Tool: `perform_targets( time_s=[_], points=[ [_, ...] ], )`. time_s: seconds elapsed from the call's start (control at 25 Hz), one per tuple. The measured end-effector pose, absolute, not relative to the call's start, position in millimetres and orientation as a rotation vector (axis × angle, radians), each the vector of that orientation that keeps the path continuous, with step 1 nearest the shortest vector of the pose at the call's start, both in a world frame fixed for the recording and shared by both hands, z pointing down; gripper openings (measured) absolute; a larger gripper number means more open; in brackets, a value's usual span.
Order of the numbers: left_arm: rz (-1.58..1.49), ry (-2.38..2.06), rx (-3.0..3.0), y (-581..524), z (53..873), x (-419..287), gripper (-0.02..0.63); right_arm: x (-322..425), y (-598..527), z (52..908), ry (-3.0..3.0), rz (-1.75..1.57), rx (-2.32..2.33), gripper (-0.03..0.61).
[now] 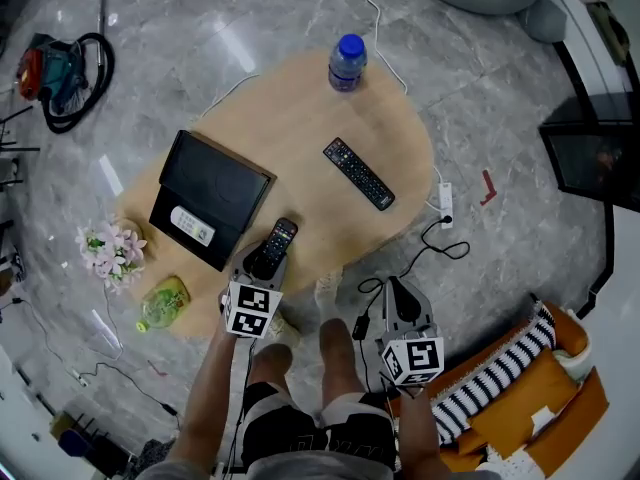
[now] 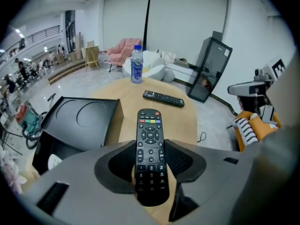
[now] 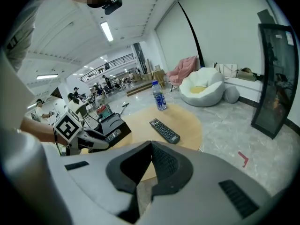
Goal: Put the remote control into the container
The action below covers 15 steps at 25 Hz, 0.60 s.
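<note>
Left gripper [image 2: 150,163] clamped on the short black remote control with coloured buttons [image 2: 150,139], pads on its lower half, button face up. The remote control sat over the near edge of the light wooden oval table [image 1: 300,108], just beside the open black box-shaped container [image 1: 205,203].

Right gripper [image 3: 149,146] was closed on nothing, off the table's edge over the floor.

Step judged: carry; pick-up done. Next move called for swinging toward the container's open tray, lowering, then releasing.

Left forearm reached forward, gripper pitched steeply down; right gripper angled down more gently.
</note>
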State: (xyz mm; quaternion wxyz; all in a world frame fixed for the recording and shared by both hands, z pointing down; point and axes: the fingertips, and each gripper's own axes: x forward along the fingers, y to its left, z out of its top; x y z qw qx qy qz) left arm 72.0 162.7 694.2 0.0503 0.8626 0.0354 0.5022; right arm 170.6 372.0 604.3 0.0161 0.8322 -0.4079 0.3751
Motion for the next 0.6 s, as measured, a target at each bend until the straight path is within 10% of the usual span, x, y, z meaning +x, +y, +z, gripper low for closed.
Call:
perform_targets(
  time_s=[0.6],
  points=[
    [1.112,-0.603,2.401,58,615,36,0.199,164,295,586,-1.549,1.102,2.381,0.011]
  ],
)
